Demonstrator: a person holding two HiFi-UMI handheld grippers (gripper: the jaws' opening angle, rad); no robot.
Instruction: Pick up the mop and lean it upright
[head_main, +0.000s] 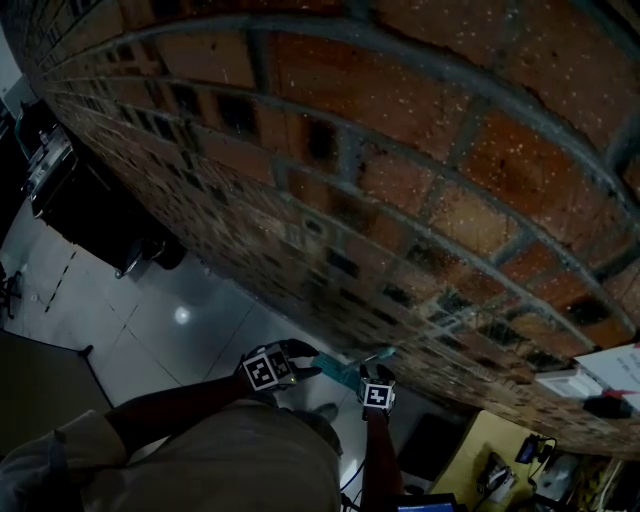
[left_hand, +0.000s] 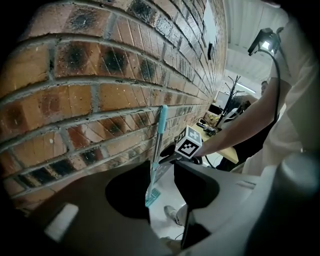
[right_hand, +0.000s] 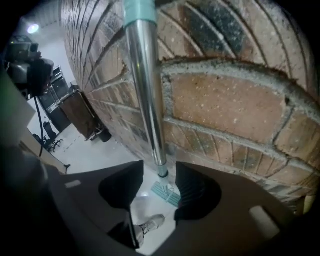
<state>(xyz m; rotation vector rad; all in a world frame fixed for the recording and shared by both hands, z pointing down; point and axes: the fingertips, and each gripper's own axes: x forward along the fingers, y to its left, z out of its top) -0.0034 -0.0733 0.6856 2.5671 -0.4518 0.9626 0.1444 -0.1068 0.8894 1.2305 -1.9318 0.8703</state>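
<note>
The mop stands upright against the brick wall (head_main: 400, 150). In the right gripper view its metal shaft (right_hand: 146, 90) runs down to a teal head (right_hand: 165, 192) on the floor. My right gripper (right_hand: 159, 165) is open, with the shaft in the gap and clear of both pads. In the left gripper view the mop (left_hand: 159, 145), with its teal grip on top, leans on the bricks a little ahead of my left gripper (left_hand: 161, 163), which is open and holds nothing. The right gripper's marker cube (left_hand: 189, 143) sits beside the shaft. In the head view both grippers, left (head_main: 310, 360) and right (head_main: 380, 365), flank the teal mop (head_main: 338, 370).
A dark cabinet (head_main: 100, 215) stands along the wall at the left, on pale floor tiles (head_main: 170, 330). A yellow table (head_main: 500, 450) with clutter is at the lower right. My shoe (right_hand: 147, 226) is near the mop head. A coat stand (left_hand: 231, 95) is behind.
</note>
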